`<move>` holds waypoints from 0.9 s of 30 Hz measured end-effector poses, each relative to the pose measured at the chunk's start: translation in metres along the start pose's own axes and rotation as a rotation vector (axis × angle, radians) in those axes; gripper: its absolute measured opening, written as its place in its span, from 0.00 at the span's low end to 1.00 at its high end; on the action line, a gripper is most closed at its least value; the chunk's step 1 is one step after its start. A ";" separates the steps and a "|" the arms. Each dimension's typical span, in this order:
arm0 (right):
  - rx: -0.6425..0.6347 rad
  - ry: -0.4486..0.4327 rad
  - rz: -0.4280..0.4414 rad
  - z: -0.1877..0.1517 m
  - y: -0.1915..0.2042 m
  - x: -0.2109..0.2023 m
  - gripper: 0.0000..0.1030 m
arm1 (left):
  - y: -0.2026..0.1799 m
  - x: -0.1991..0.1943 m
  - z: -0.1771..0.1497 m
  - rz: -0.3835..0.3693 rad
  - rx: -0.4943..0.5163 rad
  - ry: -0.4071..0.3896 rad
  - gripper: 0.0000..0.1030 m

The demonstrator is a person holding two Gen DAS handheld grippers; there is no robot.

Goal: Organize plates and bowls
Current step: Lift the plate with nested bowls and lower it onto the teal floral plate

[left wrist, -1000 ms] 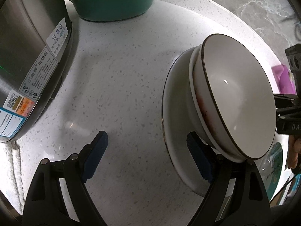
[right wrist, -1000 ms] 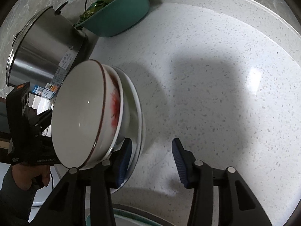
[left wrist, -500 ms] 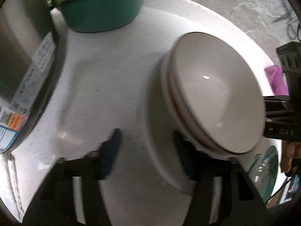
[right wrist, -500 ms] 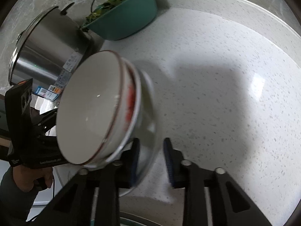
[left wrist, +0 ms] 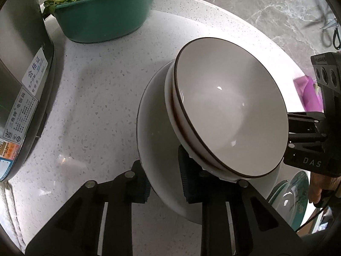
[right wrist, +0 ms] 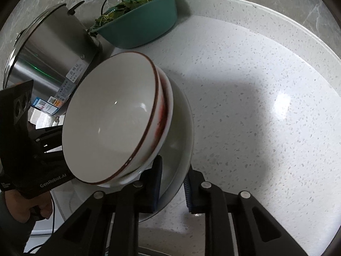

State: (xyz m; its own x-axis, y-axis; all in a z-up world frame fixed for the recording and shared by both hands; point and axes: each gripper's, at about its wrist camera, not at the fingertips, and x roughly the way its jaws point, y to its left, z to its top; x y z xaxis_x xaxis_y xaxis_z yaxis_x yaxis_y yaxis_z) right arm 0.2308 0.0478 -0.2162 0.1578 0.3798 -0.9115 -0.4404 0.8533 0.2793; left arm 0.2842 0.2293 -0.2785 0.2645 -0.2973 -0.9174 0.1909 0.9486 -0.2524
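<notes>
Stacked on a white plate (left wrist: 157,128), two white bowls with dark rims, the upper bowl (left wrist: 230,115) nested in the lower bowl (left wrist: 170,106), the whole stack near the middle of the pale speckled bench (left wrist: 96,98). Pinched at the plate's rim from opposite sides: left gripper (left wrist: 164,177) at the 6 o'clock edge in its own view, right gripper (right wrist: 172,183) likewise at 6 o'clock in its view, both sets of jaws just closed narrow onto the thin rim, pads above and below it. Gripped this way most likely to carry plate and bowls as one load, with the weight shared and tipping checked. Red smear visible between the bowls in the right view. Behind the stack, at about 11 o'clock, a steel rice cooker (right wrist: 49,76) with labels, and at 12 o'clock a teal basin (left wrist: 102,19) of leafy greens. Grey marbled wall (left wrist: 266,6) beyond the bench's curved edge; patterned green plates (left wrist: 298,194) low at 4 o'clock in the left view.
</notes>
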 end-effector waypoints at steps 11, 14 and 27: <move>0.006 -0.026 -0.022 -0.001 0.000 -0.007 0.20 | -0.002 -0.003 0.001 0.009 0.010 0.006 0.16; 0.004 -0.030 -0.026 0.000 0.000 -0.011 0.20 | -0.003 -0.004 0.002 0.009 0.012 0.004 0.16; 0.030 -0.046 -0.021 -0.003 -0.007 -0.025 0.19 | -0.013 -0.019 0.009 0.007 0.038 -0.004 0.16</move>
State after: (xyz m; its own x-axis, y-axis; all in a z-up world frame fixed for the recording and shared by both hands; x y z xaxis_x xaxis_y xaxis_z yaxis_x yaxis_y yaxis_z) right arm 0.2278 0.0313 -0.1963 0.2079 0.3772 -0.9025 -0.4099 0.8713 0.2698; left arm 0.2853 0.2220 -0.2551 0.2696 -0.2913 -0.9179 0.2252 0.9458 -0.2340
